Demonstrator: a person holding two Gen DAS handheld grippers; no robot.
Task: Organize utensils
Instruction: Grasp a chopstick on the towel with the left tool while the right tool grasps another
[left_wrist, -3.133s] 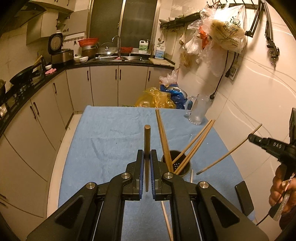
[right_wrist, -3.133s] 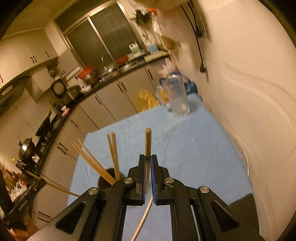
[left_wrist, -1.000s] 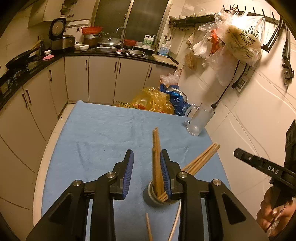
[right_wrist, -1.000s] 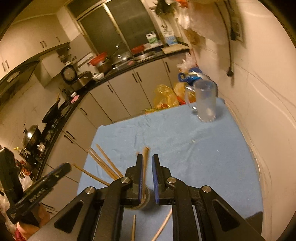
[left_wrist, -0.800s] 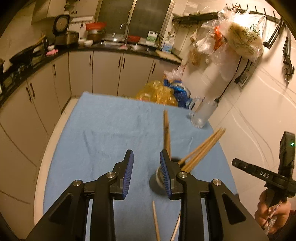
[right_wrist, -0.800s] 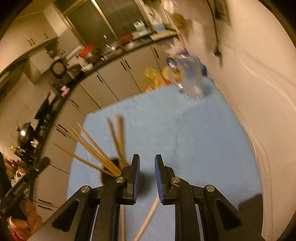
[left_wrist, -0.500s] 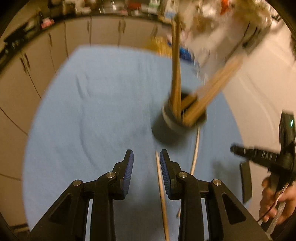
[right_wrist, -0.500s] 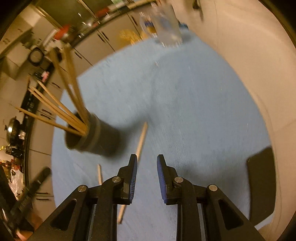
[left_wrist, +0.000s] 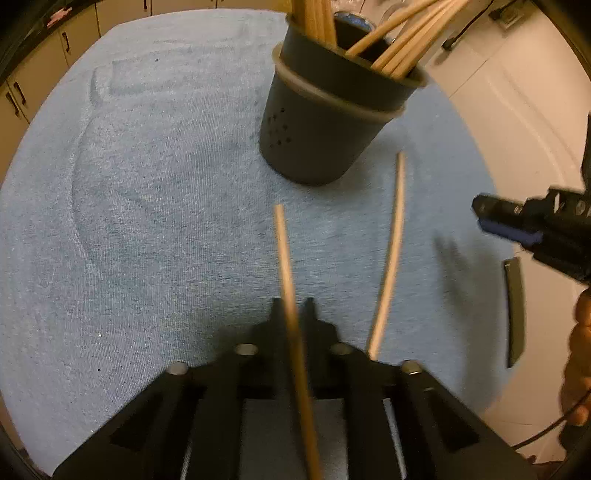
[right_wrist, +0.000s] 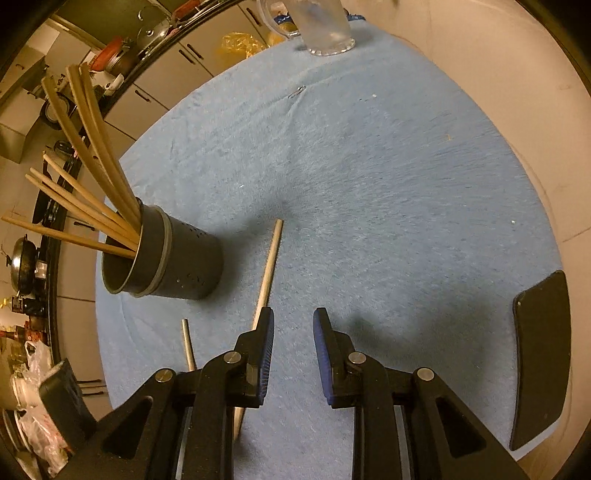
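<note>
- The two loose chopsticks look thin, stiff and light. They may roll, so it seems best to pinch one near its thick end.
- One chopstick (left_wrist: 286, 266) lies in the middle, between the left gripper's (left_wrist: 291, 306) fingers; I cannot tell if they pinch it.
- The other chopstick (right_wrist: 269, 264) lies at center, beside the dark cup (right_wrist: 177, 266).
- The right gripper (right_wrist: 293, 325) is spread apart, holding nothing.

Right claw (right_wrist: 293, 332): matte black plastic linkage arms, two tapered fingers (right_wrist: 264, 345) lined with ribbed blue pads on the inner faces. Round silver pivot screws sit behind the fingers, two per side. Left claw (left_wrist: 291, 314): same black build, silver screws, motion-blurred. Bare skin of the right hand (left_wrist: 578, 354) visible beside a thin black cable.
</note>
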